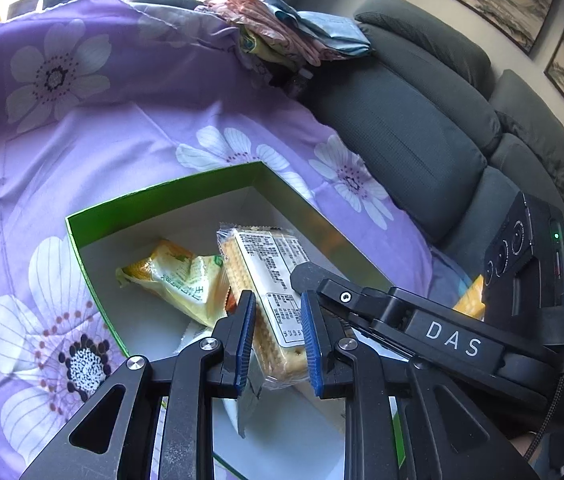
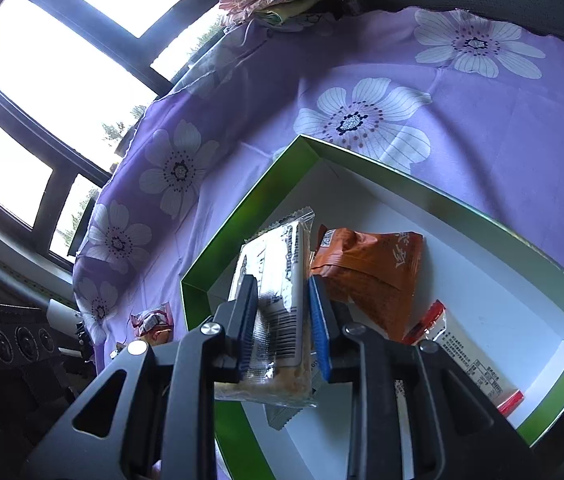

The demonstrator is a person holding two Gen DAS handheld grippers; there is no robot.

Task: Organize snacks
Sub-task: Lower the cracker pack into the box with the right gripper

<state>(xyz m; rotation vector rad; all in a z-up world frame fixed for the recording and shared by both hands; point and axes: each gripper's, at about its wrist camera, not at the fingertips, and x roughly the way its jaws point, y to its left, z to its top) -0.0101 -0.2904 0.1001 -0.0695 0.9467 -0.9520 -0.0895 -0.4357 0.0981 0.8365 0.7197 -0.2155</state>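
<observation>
Both tongs were clamped on cracker packs over the green box [image 2: 242, 236]: left tongs [image 1: 278, 338] on one [image 1: 266, 280], right tongs [image 2: 282, 328] on another [image 2: 278, 280]. Yellow pack [image 1: 178, 280], orange pack [image 2: 369, 268] already boxed ahead; one small snack [image 2: 154, 320] left outside, left of right tongs
</observation>
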